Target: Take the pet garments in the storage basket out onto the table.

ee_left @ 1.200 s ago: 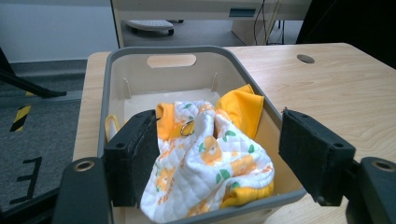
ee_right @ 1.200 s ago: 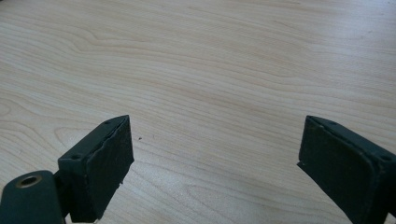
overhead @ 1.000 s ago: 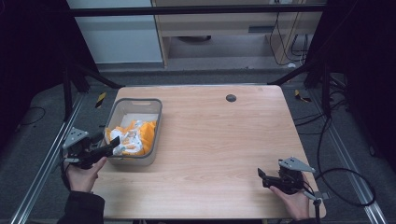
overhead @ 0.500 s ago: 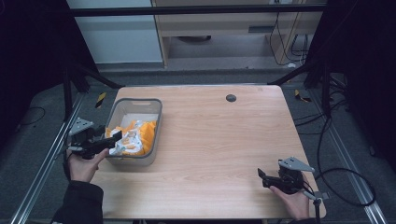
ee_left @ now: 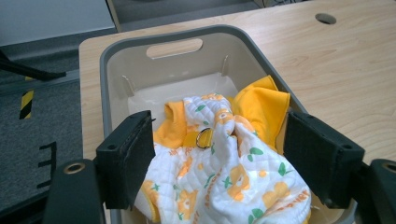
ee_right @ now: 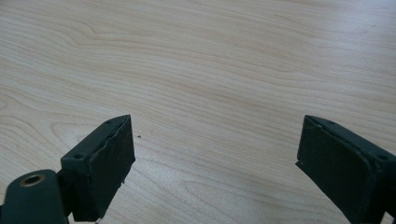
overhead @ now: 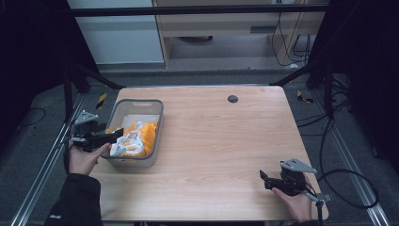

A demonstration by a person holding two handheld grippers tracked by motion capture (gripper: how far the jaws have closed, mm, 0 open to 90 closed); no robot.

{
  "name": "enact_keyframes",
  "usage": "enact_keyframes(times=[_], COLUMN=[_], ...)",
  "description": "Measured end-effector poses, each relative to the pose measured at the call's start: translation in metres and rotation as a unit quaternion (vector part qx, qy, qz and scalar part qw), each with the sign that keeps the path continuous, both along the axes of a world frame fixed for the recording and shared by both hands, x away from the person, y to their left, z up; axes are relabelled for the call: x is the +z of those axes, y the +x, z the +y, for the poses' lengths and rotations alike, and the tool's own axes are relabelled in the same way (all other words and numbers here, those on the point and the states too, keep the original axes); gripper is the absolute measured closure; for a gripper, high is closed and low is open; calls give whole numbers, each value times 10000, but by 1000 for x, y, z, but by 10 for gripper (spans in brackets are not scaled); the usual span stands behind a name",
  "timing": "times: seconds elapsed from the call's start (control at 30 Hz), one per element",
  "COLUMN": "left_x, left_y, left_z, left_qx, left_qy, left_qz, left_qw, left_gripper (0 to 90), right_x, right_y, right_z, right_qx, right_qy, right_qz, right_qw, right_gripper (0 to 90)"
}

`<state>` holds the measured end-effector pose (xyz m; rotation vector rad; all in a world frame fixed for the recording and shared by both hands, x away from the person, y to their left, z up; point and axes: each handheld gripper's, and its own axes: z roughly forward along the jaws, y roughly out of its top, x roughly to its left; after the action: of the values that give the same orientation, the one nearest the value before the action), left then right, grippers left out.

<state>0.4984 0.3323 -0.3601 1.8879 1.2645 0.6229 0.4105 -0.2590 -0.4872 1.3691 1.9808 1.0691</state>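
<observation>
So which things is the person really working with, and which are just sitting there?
Part of the job:
- grey bin
- white and orange printed cloth in the bin
- yellow cloth under it
- left hand-held gripper, open over the cloth

Just lying about:
- dark round hole in the table
- right hand-held gripper, open over bare wood, idle

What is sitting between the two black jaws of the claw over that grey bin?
In the left gripper view, the left claw is open with the white flower-print quilted cloth between its jaws, bunched over an orange garment in the grey bin.
</observation>
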Motion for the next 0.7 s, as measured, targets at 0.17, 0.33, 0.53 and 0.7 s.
enact_keyframes(times=[0.17, 0.33, 0.53, 0.7], left_x=[2, 2, 1, -2], left_y=[5, 9, 14, 18], left_z=[-2, -2, -4, -5], left_qx=[-93, -77, -116, -108], left_qy=[180, 233, 367, 380], left_qz=[141, 211, 379, 559], left_qw=[9997, 9995, 9985, 9977], left_gripper=[244, 249, 257, 272], right_x=[0, 0, 0, 0], right_y=[0, 0, 1, 0], right_z=[0, 0, 0, 0], right_qx=[17, 22, 20, 18], right_qy=[-4, 6, 15, 31], right_qz=[7, 23, 37, 71], right_qw=[10000, 10000, 10000, 10000], right_gripper=[109, 109, 110, 110])
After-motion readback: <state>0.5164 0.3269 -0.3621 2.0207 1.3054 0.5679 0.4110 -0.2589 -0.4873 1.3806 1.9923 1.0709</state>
